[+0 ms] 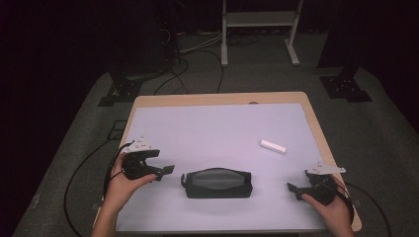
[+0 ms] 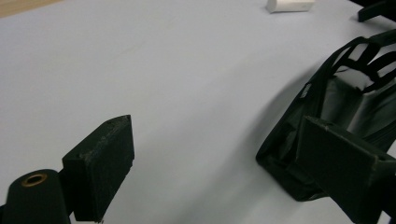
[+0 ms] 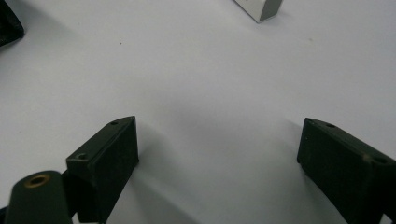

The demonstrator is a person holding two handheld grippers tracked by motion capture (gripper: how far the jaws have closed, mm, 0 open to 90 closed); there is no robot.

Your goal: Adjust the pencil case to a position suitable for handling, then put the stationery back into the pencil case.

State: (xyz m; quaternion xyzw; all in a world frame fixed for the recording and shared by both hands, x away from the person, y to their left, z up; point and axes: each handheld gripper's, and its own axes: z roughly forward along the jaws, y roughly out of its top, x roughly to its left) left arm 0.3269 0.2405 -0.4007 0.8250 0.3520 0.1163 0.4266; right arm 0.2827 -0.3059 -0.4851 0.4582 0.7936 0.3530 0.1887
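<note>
Two claws are in my hands, both with jaws spread wide and nothing between them. My left gripper [image 1: 167, 171] hovers just beside the left end of the black fabric zip pouch [image 1: 217, 183], which lies flat near the front edge of the pale lilac table mat [image 1: 217, 123]; in the left gripper view the pouch [image 2: 336, 116] gapes open beside my right-hand jaw. My right gripper [image 1: 292, 189] sits low near the mat's right edge, well apart from the pouch. Beyond it lies a small white rectangular block [image 1: 273, 146].
</note>
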